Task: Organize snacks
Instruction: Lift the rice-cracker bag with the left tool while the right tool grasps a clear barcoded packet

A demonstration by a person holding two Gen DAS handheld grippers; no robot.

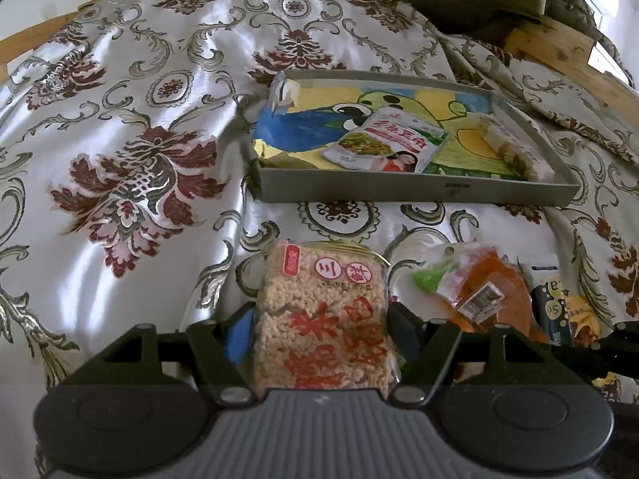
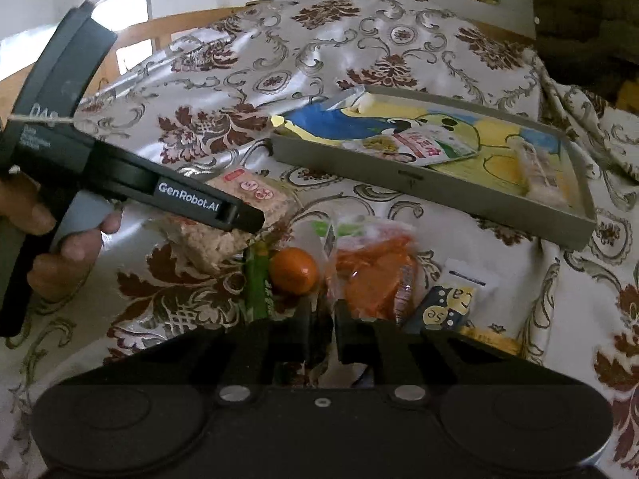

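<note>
My left gripper (image 1: 321,325) is shut on a clear pack of puffed rice cakes (image 1: 323,311) with red print. It also shows in the right wrist view (image 2: 223,223), held by the left gripper (image 2: 247,219) just above the cloth. The grey tray (image 1: 399,191) lies beyond, lined with a cartoon drawing. It holds a white pickle packet (image 1: 387,139) and another rice cake pack (image 1: 511,147). My right gripper (image 2: 323,331) is nearly closed with nothing between its fingers, just behind an orange snack bag (image 2: 375,279).
An orange round fruit (image 2: 293,271), a green stick pack (image 2: 255,283) and a dark and yellow packet (image 2: 447,303) lie on the patterned cloth (image 1: 139,119) near the right gripper. The tray (image 2: 439,195) sits to the back right. A wooden frame (image 1: 559,48) borders the far side.
</note>
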